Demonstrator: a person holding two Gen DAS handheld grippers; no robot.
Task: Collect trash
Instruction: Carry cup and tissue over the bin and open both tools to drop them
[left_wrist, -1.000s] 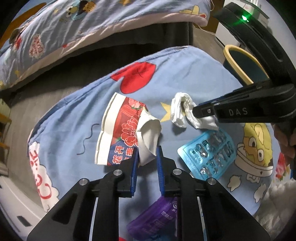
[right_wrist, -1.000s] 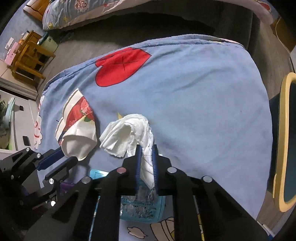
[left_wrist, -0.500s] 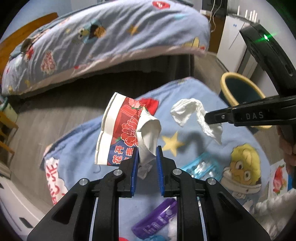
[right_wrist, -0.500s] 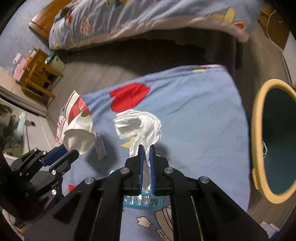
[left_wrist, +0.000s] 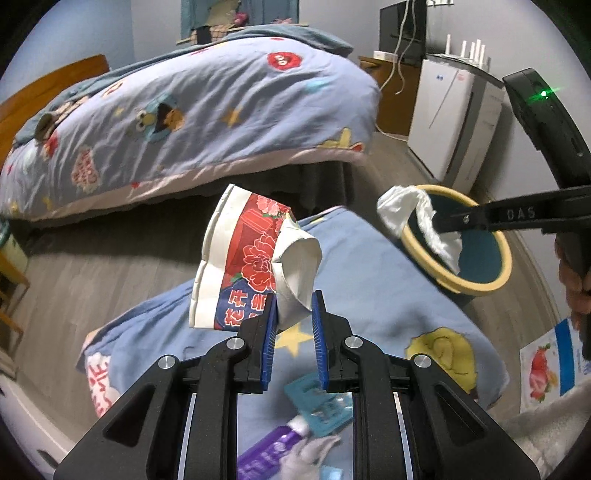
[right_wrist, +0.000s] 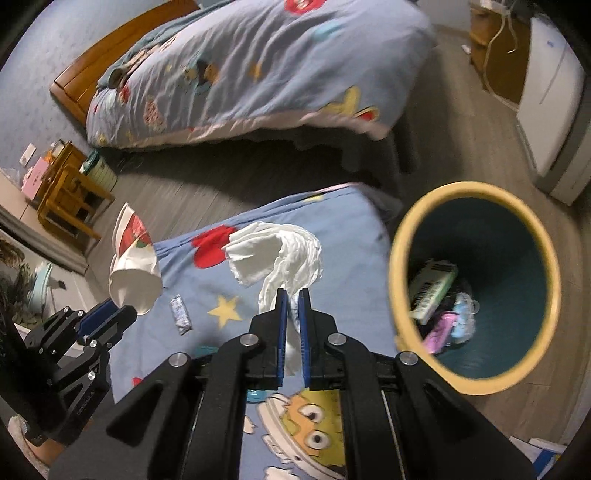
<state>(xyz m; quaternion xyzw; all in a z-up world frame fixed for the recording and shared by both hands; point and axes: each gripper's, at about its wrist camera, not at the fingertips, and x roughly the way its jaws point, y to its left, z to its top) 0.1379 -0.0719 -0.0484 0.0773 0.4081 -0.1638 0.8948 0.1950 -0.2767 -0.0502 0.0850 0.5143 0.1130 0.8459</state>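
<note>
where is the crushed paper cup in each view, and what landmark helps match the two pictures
Left wrist view: crushed paper cup at centre, clamped in the left tool.
Right wrist view: the same cup at left-centre, held off the blanket by the left tool.
Shared landmark: the yellow-rimmed trash bin, at right in both views.

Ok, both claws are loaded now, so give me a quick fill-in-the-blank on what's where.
1. The left claw grips a crushed paper ____.
2. The right claw pinches a white ____.
3. The bin has a ____ rim.
4. A purple tube lies on the ____ below.

Missing words: cup; tissue; yellow; blanket
</note>
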